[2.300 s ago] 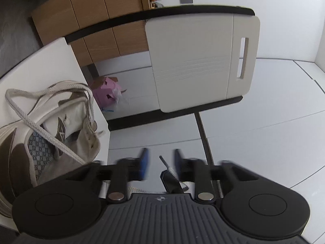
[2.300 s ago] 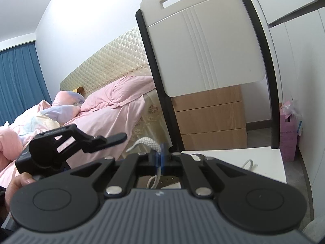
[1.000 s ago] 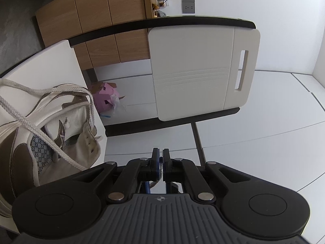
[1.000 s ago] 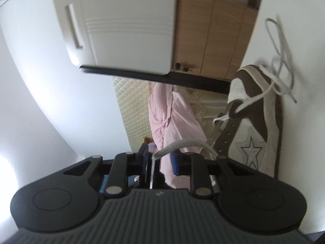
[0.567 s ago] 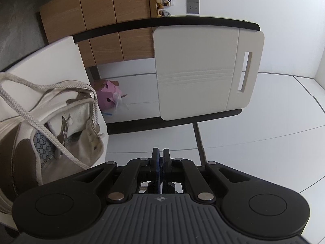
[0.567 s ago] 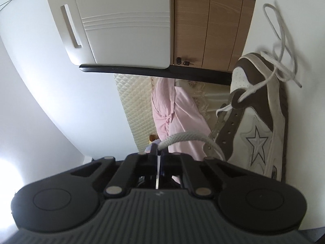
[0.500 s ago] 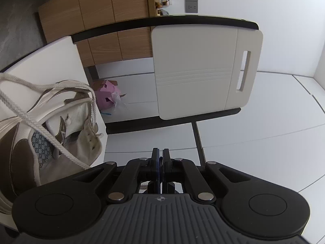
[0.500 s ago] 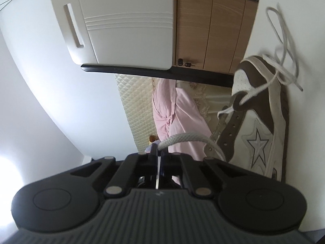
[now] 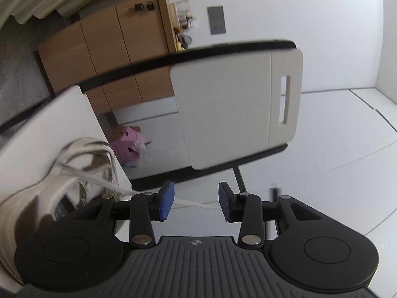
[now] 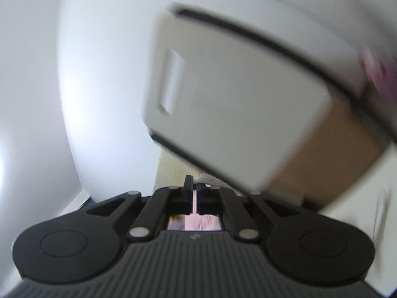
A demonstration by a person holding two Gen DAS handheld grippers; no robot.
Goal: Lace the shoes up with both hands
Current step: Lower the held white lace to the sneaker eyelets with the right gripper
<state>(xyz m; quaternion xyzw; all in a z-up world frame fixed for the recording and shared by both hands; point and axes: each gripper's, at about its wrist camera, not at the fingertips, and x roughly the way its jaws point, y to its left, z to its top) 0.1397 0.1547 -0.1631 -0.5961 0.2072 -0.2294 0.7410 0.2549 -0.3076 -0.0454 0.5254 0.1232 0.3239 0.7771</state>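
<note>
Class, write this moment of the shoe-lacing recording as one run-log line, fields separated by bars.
left gripper: jaws just opening, lace loose between | right gripper: shut on lace | shoe: on white table

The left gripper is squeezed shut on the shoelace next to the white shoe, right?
Not quite. The left gripper is open, its jaws having just been opening; the shoelace runs loose between the blue pads without being squeezed. The left wrist view shows this. It is indeed next to the white shoe.

Bright, even daylight; right wrist view motion-blurred, fisheye-bent edges.
</note>
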